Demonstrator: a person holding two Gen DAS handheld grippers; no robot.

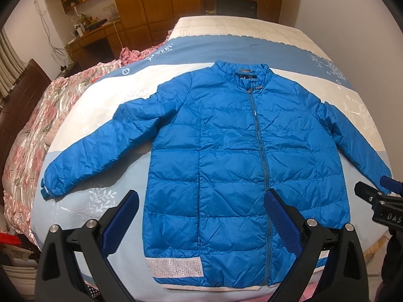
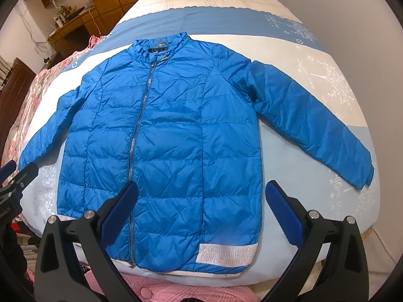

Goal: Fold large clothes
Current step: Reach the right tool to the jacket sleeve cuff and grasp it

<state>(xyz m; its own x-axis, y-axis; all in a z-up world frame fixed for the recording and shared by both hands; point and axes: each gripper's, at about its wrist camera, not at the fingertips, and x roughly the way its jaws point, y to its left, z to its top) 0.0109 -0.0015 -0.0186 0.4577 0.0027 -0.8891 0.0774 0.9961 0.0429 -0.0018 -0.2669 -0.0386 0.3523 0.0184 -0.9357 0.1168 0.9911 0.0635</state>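
A bright blue quilted puffer jacket (image 1: 226, 151) lies flat, zipped, front up on the blue-and-white patterned bedspread (image 1: 100, 201), sleeves spread to both sides. The left hand-held gripper (image 1: 201, 201) and right hand-held gripper (image 2: 201, 193) hover above its hem, fingers apart, holding nothing.

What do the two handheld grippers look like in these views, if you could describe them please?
Both match: the left gripper and the right gripper have black, wedge-shaped plastic frames with round silver bolt heads, and two long fingers faced with dark blue textured pads. In the left wrist view the right gripper's body shows white lettering, "DAS", at the picture's edge. No cables or sleeves are clearly visible.
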